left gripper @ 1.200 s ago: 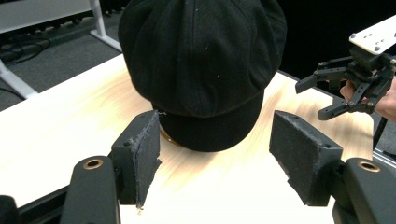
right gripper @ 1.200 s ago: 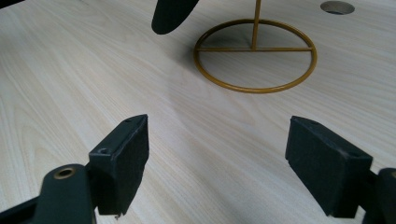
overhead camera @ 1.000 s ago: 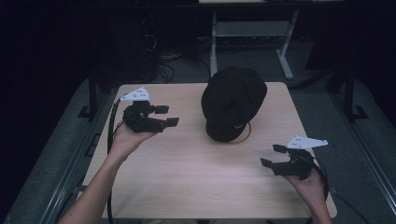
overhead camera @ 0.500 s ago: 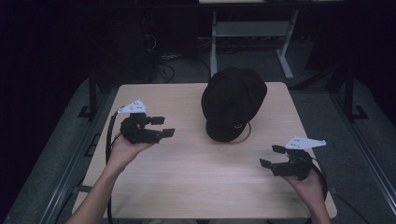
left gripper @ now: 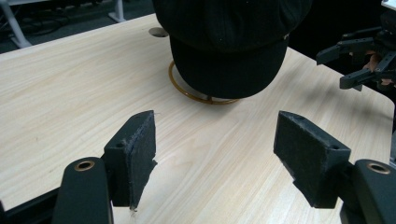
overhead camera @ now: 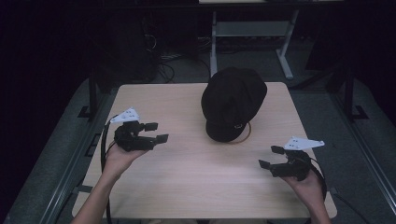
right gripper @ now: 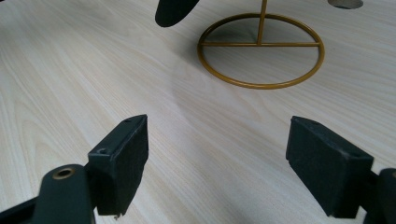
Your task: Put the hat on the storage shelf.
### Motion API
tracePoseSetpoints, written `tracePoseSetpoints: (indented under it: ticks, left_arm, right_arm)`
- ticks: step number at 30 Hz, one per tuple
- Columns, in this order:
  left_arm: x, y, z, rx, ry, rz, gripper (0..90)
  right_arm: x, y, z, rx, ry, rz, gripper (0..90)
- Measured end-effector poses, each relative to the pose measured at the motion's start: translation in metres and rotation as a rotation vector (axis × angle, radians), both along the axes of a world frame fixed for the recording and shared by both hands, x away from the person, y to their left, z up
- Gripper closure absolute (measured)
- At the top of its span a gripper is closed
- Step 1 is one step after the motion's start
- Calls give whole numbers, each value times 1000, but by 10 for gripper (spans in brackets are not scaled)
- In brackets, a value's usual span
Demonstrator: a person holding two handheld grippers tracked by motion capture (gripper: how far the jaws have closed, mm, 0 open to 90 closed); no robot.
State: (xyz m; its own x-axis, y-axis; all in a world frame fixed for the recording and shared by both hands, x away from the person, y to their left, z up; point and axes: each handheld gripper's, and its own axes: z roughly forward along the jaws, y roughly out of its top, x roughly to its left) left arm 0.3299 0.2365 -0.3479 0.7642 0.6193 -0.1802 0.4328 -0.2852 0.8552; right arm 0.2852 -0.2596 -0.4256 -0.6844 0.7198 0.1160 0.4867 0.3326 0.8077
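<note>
Dark room, pale wood counter (overhead camera: 187, 186) in the middle. Black cap (overhead camera: 233, 102) sat on a gold wire stand (right gripper: 260, 50) at the far centre of the counter, brim toward the near side, ring base flat on the wood. Left gripper (overhead camera: 156, 132) held up in the left hand at the counter's left, jaws spread wide, nothing between them, pointed toward the cap and well apart from it. Right gripper (overhead camera: 271, 157) held at the near right, jaws also wide and empty, aimed at the stand's ring base, not touching. Grey plates on top of both, cables trailing.
</note>
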Motion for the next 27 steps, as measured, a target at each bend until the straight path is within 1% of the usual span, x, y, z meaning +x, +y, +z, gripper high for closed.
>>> tracePoseSetpoints:
  ticks: [4, 6, 7, 9, 10, 11, 12, 13, 14, 15, 17, 18, 19, 20, 21, 22, 24, 27]
  left_arm:
    - [-9, 7, -11, -13, 4, 17, 291]
    - [-11, 9, -13, -16, 7, 20, 285]
    - [-15, 12, -17, -32, 6, 26, 285]
    - [-16, 14, -19, -32, 8, 30, 283]
    - [-20, 16, -23, -32, 7, 40, 282]
    - [-22, 17, -26, -28, 9, 45, 282]
    - [-22, 17, -26, -28, 9, 45, 280]
    - [-26, 20, -33, -17, 4, 66, 275]
    - [-26, 20, -33, -17, 4, 66, 274]
    - [-30, 21, -40, -11, 6, 74, 273]
    - [-35, 22, -47, 1, -4, 93, 272]
    - [-35, 22, -47, 1, -4, 93, 271]
    - [-37, 23, -53, 18, -1, 99, 271]
    - [-39, 24, -56, 21, -3, 104, 270]
    - [-41, 25, -60, 22, -8, 108, 270]
    - [-41, 25, -60, 22, -8, 108, 270]
    - [-43, 27, -66, 21, -8, 120, 270]
    - [-44, 29, -72, 8, -8, 140, 270]
  right_arm:
    - [0, 0, 0, 1, 1, -5, 208]
    - [0, 0, 0, 1, -1, -6, 208]
    - [-1, -1, 0, 0, -6, -6, 208]
    - [-1, -1, 0, 3, -5, -10, 208]
    - [-1, -2, -1, 2, -6, -10, 208]
    - [-2, -2, -1, 4, -5, -11, 208]
    - [-2, -2, -1, 4, -5, -11, 208]
    - [-2, -2, -2, 3, -4, -8, 214]
    - [-2, -2, -2, 3, -4, -7, 214]
    - [-2, -2, -2, 3, -4, -6, 214]
    - [-2, -2, -3, 1, -1, -5, 214]
    - [-2, -2, -4, 3, 3, -5, 214]
    - [-2, -1, -4, 2, 3, -5, 214]
    - [-1, -1, -5, 0, 4, -4, 214]
    - [-1, -1, -5, 1, 6, -4, 214]
    - [-1, -1, -5, 1, 6, -4, 214]
    - [0, 1, -7, 3, 5, 7, 214]
    - [0, 3, -8, 11, 1, 17, 214]
